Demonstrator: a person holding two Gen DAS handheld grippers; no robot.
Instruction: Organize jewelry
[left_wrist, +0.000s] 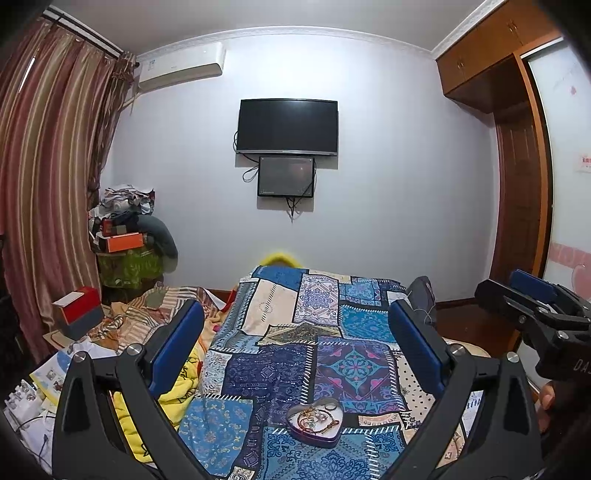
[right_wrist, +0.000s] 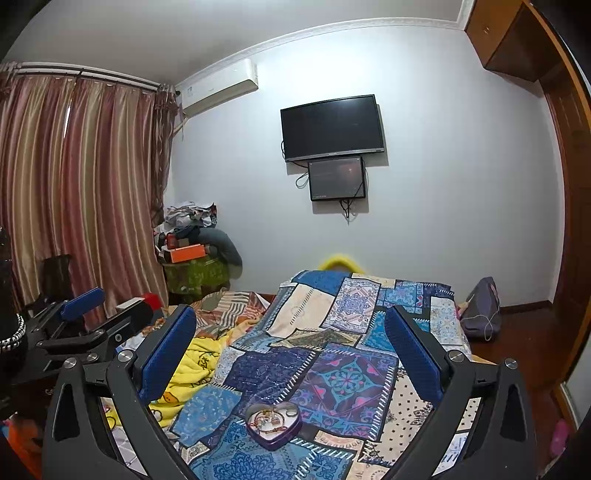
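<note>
A heart-shaped purple tin (left_wrist: 316, 424) (right_wrist: 274, 424) lies on the patchwork bedspread (left_wrist: 280, 369) (right_wrist: 314, 369) near the bed's front. Inside it sit bracelets and rings (left_wrist: 317, 415) (right_wrist: 271, 417), tangled together. My left gripper (left_wrist: 295, 328) hangs above and behind the tin, open, nothing between its blue pads. My right gripper (right_wrist: 291, 332) is likewise open and empty, raised over the bed. In the left wrist view the right gripper (left_wrist: 535, 306) shows at the right edge; in the right wrist view the left gripper (right_wrist: 77, 321) shows at the left.
A yellow blanket (left_wrist: 173, 391) (right_wrist: 192, 369) and striped bedding (left_wrist: 147, 314) lie left of the bedspread. Boxes and papers (left_wrist: 77, 310) clutter the left side. A pile of clothes (right_wrist: 195, 240) stands in the corner by the curtain. A grey bag (right_wrist: 480, 306) rests on the floor at right.
</note>
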